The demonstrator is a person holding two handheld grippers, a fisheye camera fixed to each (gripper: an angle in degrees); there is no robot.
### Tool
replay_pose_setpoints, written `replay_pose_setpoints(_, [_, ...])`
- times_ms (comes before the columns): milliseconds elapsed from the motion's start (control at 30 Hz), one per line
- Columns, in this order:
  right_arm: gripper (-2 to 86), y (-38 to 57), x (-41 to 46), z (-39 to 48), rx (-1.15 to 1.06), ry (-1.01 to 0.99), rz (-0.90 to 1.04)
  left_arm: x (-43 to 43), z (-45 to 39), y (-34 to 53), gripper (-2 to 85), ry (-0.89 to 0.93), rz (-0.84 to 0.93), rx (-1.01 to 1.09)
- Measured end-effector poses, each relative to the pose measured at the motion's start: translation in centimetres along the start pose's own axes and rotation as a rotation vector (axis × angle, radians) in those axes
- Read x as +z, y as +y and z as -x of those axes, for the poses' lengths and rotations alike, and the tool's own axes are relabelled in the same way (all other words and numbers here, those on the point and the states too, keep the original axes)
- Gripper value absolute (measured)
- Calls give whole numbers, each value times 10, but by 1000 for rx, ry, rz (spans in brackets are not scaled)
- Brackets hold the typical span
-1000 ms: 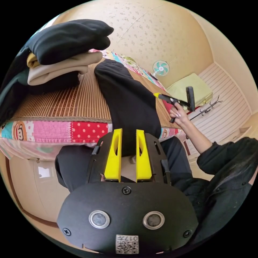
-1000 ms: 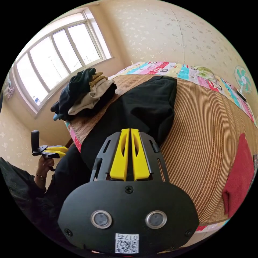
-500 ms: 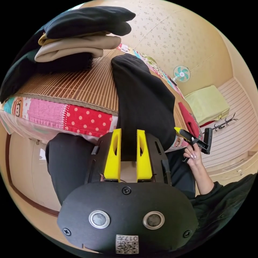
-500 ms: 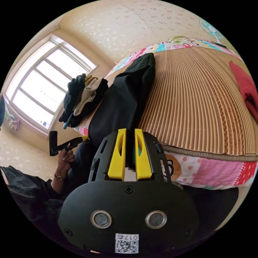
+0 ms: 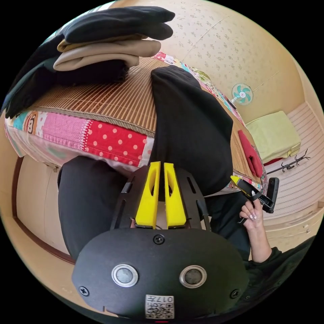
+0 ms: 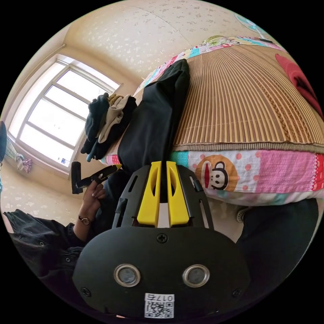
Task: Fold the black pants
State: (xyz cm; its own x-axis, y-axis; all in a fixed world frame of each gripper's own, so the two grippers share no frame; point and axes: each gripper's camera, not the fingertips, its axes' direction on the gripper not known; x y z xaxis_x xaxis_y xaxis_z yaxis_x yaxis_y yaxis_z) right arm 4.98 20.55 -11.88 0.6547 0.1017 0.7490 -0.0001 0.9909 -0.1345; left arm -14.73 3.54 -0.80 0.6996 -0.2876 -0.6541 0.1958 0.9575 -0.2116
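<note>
The black pants (image 5: 189,128) lie lengthwise across the bamboo mat (image 5: 108,101), and one end hangs over the near edge of the bed. My left gripper (image 5: 162,164) sits at that hanging end, its yellow jaws closed with black fabric pinched in the thin gap. In the right gripper view the pants (image 6: 155,114) run away from the bed edge. There my right gripper (image 6: 163,163) is closed on the same hanging end. A hand holds the right gripper (image 5: 236,179) at the pants' far corner. The left gripper (image 6: 114,167) touches the other corner.
A stack of folded dark and beige clothes (image 5: 108,44) sits on the mat beside the pants. A red cloth (image 6: 300,77) lies further along the mat. The patchwork quilt (image 6: 253,172) covers the bed's side. The person's dark-clad legs (image 5: 87,199) press against the bed. A window (image 6: 57,118) is behind.
Both hands have dropped to the bed's edge. The left jaws, open before, have closed on the pants' hanging end. The right jaws opened half a second ago and have closed on it.
</note>
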Motion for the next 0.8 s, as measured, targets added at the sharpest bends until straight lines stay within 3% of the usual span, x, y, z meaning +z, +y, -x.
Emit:
replay_pose_setpoints(233, [15, 4, -6, 11, -49, 16, 18, -1, -2, 2, 1, -26, 1, 63])
replay_pose_setpoints(533, [30, 8, 0, 21, -66, 98, -5, 2, 9, 27, 82, 38, -99, 158])
replay_pose_setpoints(800, [53, 4, 19, 32, -95, 113, 23, 7, 43, 30, 30, 104, -97, 121])
